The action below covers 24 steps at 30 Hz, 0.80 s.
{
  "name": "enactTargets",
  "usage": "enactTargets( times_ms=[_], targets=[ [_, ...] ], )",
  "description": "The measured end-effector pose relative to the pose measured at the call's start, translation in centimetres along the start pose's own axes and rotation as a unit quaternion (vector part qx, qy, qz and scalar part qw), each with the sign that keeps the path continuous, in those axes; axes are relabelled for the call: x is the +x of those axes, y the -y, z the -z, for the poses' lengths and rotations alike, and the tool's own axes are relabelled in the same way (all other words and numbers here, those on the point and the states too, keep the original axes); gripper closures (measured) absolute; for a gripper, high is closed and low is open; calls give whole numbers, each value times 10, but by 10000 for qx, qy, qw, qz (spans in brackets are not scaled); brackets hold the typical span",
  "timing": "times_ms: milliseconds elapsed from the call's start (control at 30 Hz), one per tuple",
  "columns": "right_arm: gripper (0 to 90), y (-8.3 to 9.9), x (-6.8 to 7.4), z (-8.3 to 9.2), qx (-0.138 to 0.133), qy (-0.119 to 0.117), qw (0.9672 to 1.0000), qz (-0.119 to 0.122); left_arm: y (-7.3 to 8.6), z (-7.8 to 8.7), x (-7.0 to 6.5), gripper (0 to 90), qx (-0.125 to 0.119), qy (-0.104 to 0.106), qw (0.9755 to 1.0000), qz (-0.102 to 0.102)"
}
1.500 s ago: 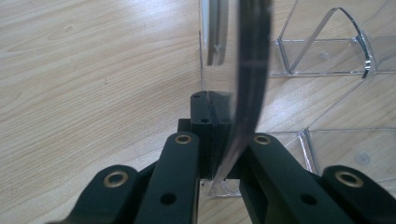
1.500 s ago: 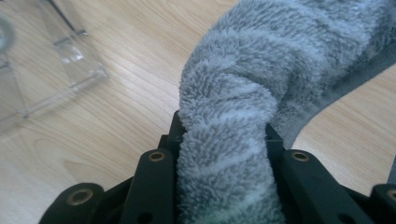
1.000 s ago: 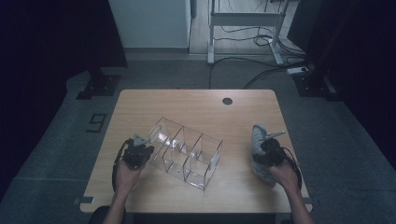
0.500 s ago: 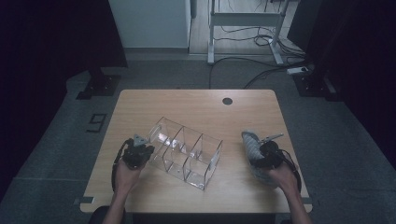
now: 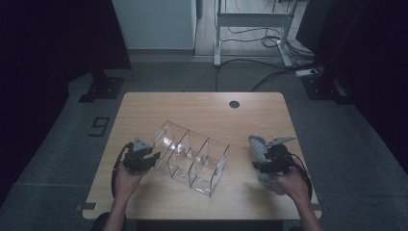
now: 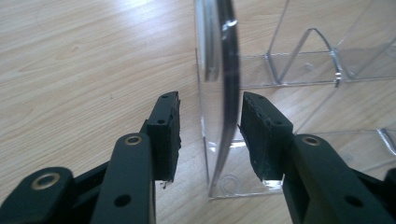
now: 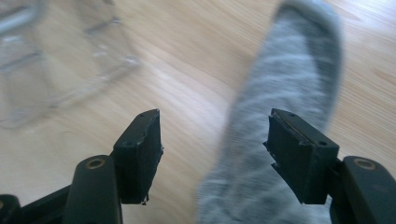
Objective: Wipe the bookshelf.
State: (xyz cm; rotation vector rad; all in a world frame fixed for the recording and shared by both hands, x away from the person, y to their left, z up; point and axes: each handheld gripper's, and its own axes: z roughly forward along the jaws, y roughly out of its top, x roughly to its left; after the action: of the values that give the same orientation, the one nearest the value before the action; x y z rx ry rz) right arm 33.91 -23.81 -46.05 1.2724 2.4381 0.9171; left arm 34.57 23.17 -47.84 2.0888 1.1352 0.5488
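Clear acrylic three-compartment organiser [image 5: 192,156] lies slanted mid-counter [image 5: 202,108]. The left tool [image 6: 210,135] has just been opening; its jaws straddle the organiser's end wall without pressing. The right tool [image 7: 215,149] gapes, a grey fuzzy sock [image 7: 285,102] lying loose between its jaws.

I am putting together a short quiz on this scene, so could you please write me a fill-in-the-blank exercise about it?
1. The clear organizer on the wooden table has ____ compartments in a row.
2. The left gripper has its open jaws on either side of the organizer's end ____.
3. The soft thing lying between the open jaws of the right gripper is a ____ sock.

Missing words: three; wall; grey
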Motion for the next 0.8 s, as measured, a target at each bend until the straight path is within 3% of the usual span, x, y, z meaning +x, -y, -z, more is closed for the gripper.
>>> enactTargets(
  times_ms=[367, 433, 600, 700, 800],
  targets=[
    [348, 2, 38, -4, -80, -551, 9980, 289, -1, 11, -4, 586, -76, -35, 9999, -88],
    [349, 1, 44, -6, -57, -618, 9974, 354, -1, 13, -4, 612, -99, -75, 9999, -95],
    [357, -3, 53, -13, 3, -774, 9959, 471, -3, 18, 0, 783, -125, -124, 9998, -20],
    [379, -10, 55, -16, -23, -810, 9952, 552, -4, 17, 3, 831, -136, 12, 9999, 38],
    [387, -20, 56, -19, -55, -849, 9947, 581, -7, 15, 4, 846, -96, -38, 9999, 32]
  ],
)
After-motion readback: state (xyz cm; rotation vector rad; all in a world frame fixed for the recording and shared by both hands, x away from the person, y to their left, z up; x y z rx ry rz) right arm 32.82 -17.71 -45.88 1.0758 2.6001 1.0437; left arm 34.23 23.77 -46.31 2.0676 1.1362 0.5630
